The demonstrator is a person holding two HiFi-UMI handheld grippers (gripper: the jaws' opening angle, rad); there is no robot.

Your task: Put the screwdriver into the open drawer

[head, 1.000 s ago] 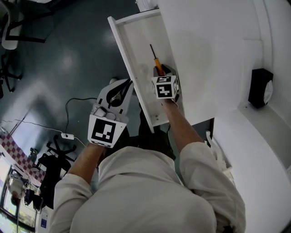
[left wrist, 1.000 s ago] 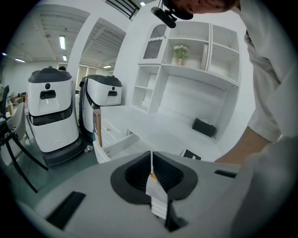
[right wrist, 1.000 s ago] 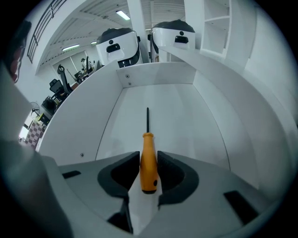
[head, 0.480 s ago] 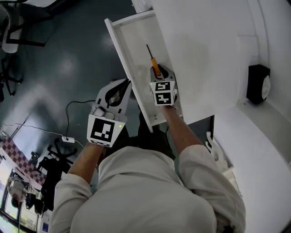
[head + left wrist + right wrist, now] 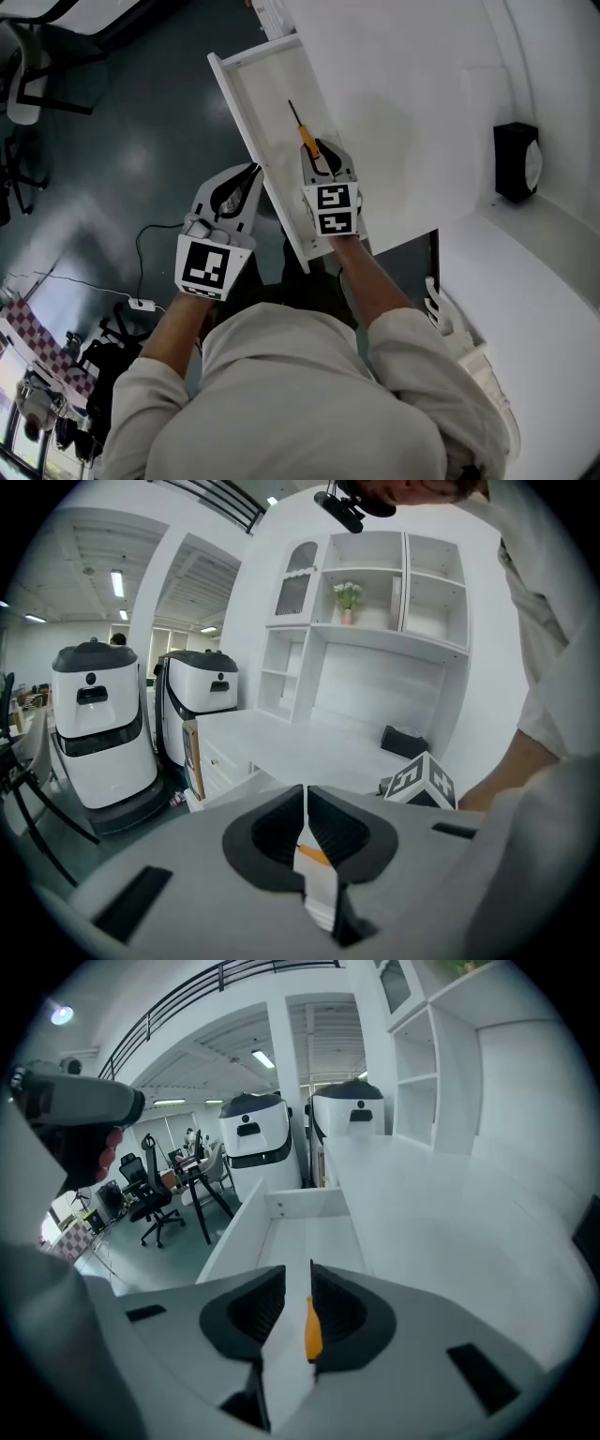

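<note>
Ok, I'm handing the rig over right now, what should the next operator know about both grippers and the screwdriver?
Left gripper: jaws together, empty, outside the drawer, next to its long side wall.
Right gripper: above the open drawer, jaws apart and closing, with nothing pressed between them. The orange handle shows through the gap, lower down.
Screwdriver: lies loose and flat on the drawer floor, shaft pointing away from the right gripper.
Done: the screwdriver is in the drawer.
Left: probably only to bring the right gripper clear of the drawer, which stands open.
</note>
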